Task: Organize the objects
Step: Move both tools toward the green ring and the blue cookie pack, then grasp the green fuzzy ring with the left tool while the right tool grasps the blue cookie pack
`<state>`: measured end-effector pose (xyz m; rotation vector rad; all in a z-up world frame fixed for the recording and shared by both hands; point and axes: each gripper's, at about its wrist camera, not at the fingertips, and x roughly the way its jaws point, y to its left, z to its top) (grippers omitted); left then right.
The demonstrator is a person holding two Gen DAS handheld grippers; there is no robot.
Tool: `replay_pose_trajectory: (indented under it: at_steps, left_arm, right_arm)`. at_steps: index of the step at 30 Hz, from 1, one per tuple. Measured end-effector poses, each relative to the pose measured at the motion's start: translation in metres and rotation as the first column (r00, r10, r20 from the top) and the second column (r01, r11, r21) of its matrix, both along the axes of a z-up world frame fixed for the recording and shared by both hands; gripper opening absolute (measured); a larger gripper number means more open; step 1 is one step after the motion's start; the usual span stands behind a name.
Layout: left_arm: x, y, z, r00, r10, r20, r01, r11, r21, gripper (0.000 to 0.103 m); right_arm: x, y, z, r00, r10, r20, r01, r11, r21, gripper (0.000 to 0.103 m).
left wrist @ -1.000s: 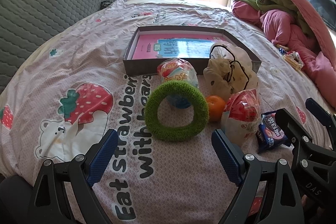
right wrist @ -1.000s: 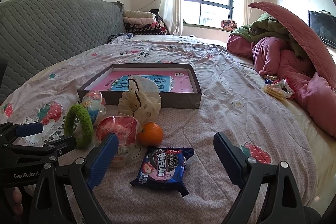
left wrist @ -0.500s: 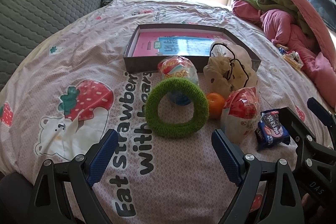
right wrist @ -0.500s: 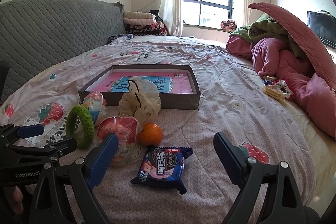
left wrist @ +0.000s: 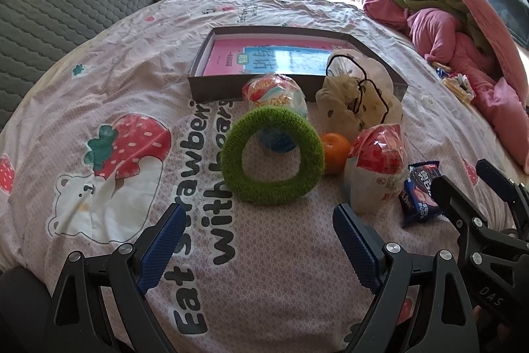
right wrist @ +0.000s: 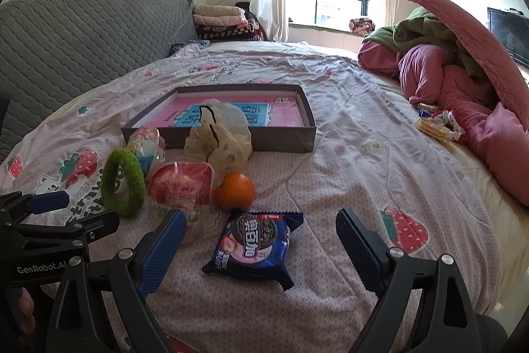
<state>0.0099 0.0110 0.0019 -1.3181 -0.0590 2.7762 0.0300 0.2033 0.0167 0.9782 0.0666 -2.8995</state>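
Observation:
On the bed a green fuzzy ring (left wrist: 272, 156) (right wrist: 123, 186) leans on a colourful snack pack (left wrist: 276, 95) (right wrist: 147, 148). Beside it lie an orange (left wrist: 335, 153) (right wrist: 235, 190), a red-and-white snack bag (left wrist: 377, 166) (right wrist: 181, 187), a cream dotted pouch (left wrist: 358, 98) (right wrist: 218, 134) and a blue cookie packet (left wrist: 421, 192) (right wrist: 254, 245). A grey shallow box (left wrist: 215, 86) (right wrist: 281, 139) with a pink bottom stands behind them. My left gripper (left wrist: 259, 248) is open and empty, just short of the ring. My right gripper (right wrist: 261, 248) is open, with the cookie packet between its fingers.
A heap of pink and green bedding (right wrist: 463, 68) lies at the right, with loose snack wrappers (right wrist: 436, 123) next to it. A grey quilted headboard (right wrist: 82, 38) runs along the left. Folded blankets (right wrist: 218, 22) are stacked by the window.
Both grippers have eased slightly lower and nearer to the objects. Nothing on the bed has moved and both grippers stay open.

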Motion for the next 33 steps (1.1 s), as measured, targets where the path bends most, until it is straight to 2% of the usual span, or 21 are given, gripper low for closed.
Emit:
replay_pose_trajectory:
  at_steps: [11,21,33]
  left_arm:
    - [-0.002,0.001,-0.008,1.0,-0.013,0.027,0.012,1.0,0.007,0.091]
    - [-0.005,0.003,-0.015,0.999,-0.024,0.032,0.024,1.0,0.005,0.091]
    - [-0.017,0.001,-0.02,0.999,-0.036,0.016,0.035,0.999,0.041,0.091]
  right_arm:
    - [-0.008,0.004,-0.015,0.996,-0.014,0.085,0.015,1.0,-0.011,0.092]
    - [-0.011,0.006,-0.021,0.994,-0.021,0.109,0.023,1.0,-0.019,0.092]
    - [-0.015,0.006,-0.026,0.993,-0.018,0.12,0.02,1.0,-0.022,0.092]
